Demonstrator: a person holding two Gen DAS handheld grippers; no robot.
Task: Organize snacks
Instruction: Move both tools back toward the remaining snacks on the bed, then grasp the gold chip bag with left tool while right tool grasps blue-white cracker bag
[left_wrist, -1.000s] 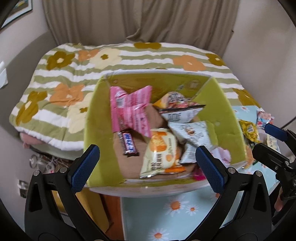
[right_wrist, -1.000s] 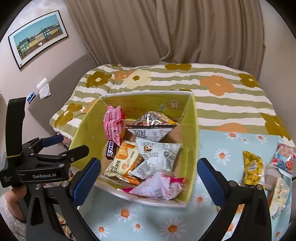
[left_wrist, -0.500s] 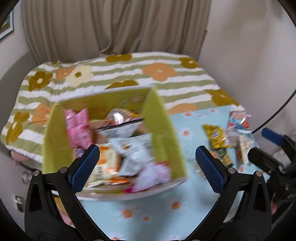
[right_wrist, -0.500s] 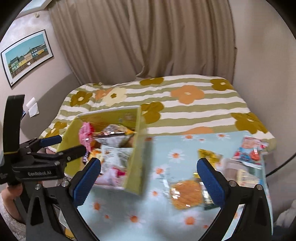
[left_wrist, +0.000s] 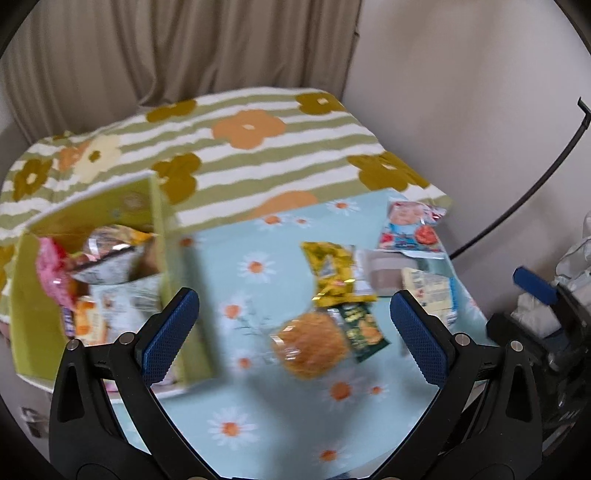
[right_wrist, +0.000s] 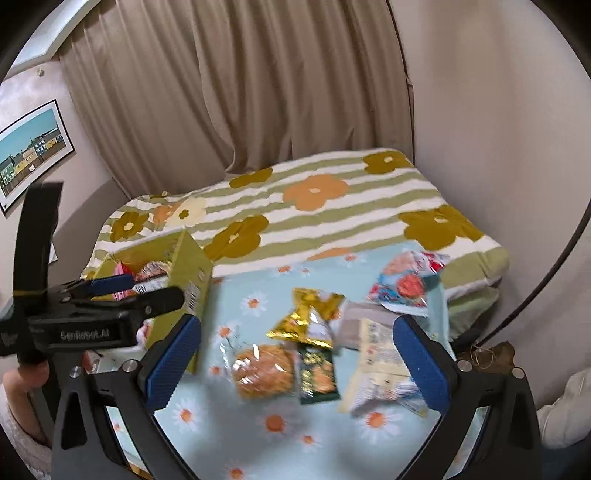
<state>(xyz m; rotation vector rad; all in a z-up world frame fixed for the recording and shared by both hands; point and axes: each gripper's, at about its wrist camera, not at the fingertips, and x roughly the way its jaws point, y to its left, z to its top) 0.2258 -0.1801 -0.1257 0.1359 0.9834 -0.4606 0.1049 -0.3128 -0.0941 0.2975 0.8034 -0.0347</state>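
Note:
A yellow-green box (left_wrist: 22, 280) full of snack packets stands at the table's left; it also shows in the right wrist view (right_wrist: 184, 258). Loose snacks lie on the daisy tablecloth (left_wrist: 258, 424) to its right: an orange round-cracker bag (left_wrist: 310, 349) (right_wrist: 264, 371), a dark green packet (left_wrist: 364, 330) (right_wrist: 317, 374), a gold-yellow packet (left_wrist: 332, 275) (right_wrist: 308, 317), a pale packet (left_wrist: 430, 290) (right_wrist: 380, 369) and a blue-red bag (left_wrist: 412, 230) (right_wrist: 406, 284). My left gripper (left_wrist: 295, 332) is open and empty above the cracker bag. My right gripper (right_wrist: 299, 363) is open and empty over the same pile.
A bed with a green-striped flower blanket (right_wrist: 314, 206) lies behind the table, with beige curtains (right_wrist: 240, 92) beyond. A black cable (left_wrist: 535, 184) runs along the right wall. A framed picture (right_wrist: 29, 155) hangs on the left wall.
Both grippers have swung right, from over the box to over the loose snacks. Both stay open and empty.

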